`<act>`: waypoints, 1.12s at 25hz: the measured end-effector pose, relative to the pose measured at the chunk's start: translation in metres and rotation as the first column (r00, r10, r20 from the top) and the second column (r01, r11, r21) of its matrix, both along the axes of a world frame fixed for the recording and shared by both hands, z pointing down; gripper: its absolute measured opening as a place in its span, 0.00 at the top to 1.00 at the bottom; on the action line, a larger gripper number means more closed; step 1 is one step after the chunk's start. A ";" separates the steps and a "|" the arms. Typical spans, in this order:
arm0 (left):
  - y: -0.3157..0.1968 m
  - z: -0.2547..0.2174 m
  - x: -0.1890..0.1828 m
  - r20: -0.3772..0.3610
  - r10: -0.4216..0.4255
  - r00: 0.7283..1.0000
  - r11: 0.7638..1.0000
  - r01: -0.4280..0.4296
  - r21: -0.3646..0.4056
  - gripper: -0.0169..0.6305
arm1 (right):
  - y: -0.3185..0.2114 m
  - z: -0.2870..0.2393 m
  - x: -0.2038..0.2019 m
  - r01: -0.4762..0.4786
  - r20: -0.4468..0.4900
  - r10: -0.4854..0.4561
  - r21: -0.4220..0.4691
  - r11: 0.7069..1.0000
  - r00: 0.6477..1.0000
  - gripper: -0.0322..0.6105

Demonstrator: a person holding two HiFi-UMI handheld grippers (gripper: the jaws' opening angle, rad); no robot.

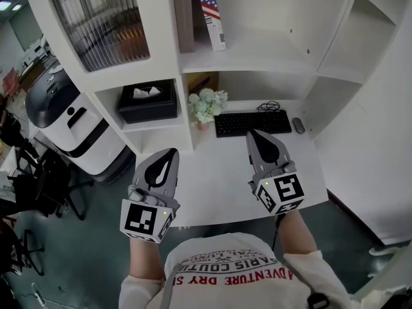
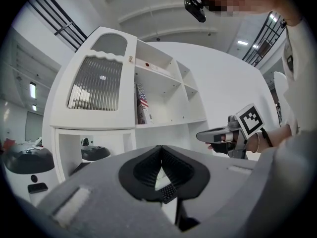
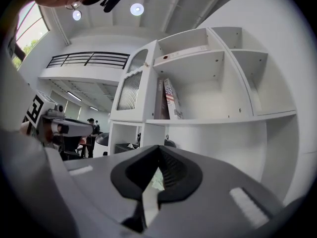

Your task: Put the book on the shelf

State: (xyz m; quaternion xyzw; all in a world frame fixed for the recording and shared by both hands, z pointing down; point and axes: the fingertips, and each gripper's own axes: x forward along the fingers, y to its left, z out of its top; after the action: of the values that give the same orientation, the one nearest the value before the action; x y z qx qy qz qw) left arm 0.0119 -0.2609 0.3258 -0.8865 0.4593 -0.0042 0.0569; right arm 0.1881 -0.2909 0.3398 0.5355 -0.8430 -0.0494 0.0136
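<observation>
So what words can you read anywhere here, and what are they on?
"ADVENTURE DRY S": on the person's shirt, upside down in the head view, with the end cut off.
"ARIS COUTU": on the same shirt, the next line, only partly readable.
Book with the flag on the shelf: print too small to read.
Keyboard: key letters too small to read.

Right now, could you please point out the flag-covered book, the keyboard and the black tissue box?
flag-covered book [image 1: 212, 17]: head view, on its flag-printed face.
keyboard [image 1: 252, 123]: head view, middle of the keys.
black tissue box [image 1: 149, 110]: head view, on its front wall.
</observation>
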 end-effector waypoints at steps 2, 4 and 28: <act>0.000 0.004 -0.001 0.000 -0.009 1.000 1.000 0.009 -0.004 0.97 | 0.000 0.003 -0.001 -0.004 -0.027 0.004 0.000 1.000 1.000 0.95; -0.001 0.010 0.000 -0.001 -0.014 1.000 1.000 0.014 -0.005 0.97 | 0.002 0.005 -0.006 0.007 -0.053 -0.007 0.008 1.000 0.999 0.95; -0.010 0.007 -0.004 -0.012 -0.051 0.999 0.999 0.050 -0.011 0.97 | 0.005 0.007 -0.008 0.043 -0.049 -0.042 0.009 0.999 0.998 0.95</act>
State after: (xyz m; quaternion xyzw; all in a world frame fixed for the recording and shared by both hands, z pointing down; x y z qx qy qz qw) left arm 0.0083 -0.2709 0.3324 -0.8749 0.4818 -0.0025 0.0493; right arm 0.1804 -0.2854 0.3465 0.5161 -0.8533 -0.0671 0.0306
